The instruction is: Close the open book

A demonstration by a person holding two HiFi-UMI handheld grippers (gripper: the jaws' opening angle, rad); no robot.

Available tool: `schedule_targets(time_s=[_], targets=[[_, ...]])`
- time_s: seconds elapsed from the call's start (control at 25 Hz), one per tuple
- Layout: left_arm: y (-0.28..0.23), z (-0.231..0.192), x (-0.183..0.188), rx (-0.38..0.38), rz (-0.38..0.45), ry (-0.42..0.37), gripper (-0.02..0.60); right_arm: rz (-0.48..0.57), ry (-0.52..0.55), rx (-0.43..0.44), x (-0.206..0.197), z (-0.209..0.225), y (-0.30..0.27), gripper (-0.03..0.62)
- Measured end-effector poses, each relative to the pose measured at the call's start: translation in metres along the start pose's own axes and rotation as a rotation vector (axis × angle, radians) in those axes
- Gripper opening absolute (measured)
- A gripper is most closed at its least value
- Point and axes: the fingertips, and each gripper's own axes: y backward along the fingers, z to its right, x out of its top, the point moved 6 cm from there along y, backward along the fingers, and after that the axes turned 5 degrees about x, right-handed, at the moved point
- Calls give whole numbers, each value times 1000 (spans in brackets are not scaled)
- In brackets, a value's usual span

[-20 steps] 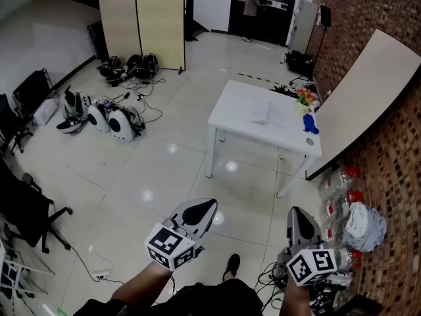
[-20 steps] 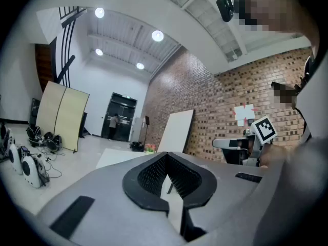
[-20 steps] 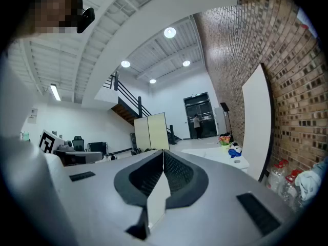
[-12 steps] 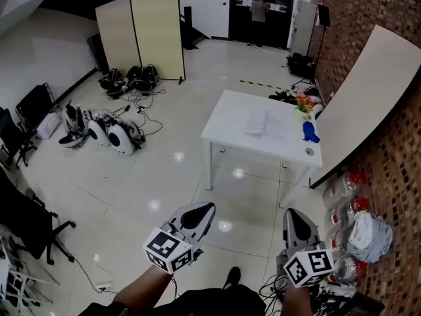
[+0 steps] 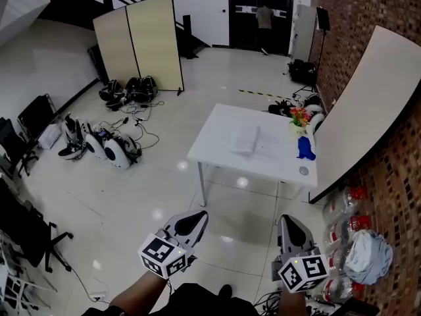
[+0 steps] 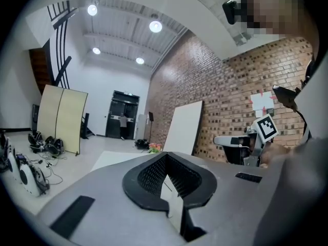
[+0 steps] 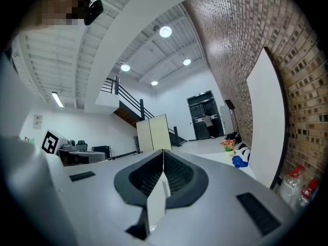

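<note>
The open book (image 5: 252, 141) lies flat, pages up, on a white table (image 5: 214, 137) across the shiny floor in the head view. Both grippers are held level at the bottom of that view, far short of the table. My left gripper (image 5: 198, 216) is shut with nothing in it; in the left gripper view its jaws (image 6: 165, 156) meet along one seam. My right gripper (image 5: 286, 221) is also shut and empty, its jaws (image 7: 163, 154) pressed together. The book itself is too small to make out in either gripper view.
On the table's right end stand a blue object (image 5: 304, 148), a pot of flowers (image 5: 299, 116) and a small round thing (image 5: 303, 171). A white board (image 5: 368, 104) leans on the brick wall. Bottles and a bag (image 5: 352, 239) lie right; floor gear (image 5: 105, 147), chairs (image 5: 20, 222) and a folding screen (image 5: 138, 41) left.
The table with the book has come lower and nearer in the head view. Both grippers keep the same shut, level pose at the bottom of the frame.
</note>
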Motion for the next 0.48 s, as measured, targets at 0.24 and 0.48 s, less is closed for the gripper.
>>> schedule_targets(time_s=[0.24, 0.48], targets=[[-38, -5, 4, -1, -16, -9, -5, -1, -17, 5, 2, 29, -23, 2], [-83, -27, 4, -18, -23, 4, -5, -15, -22, -7, 0, 54, -61, 2]])
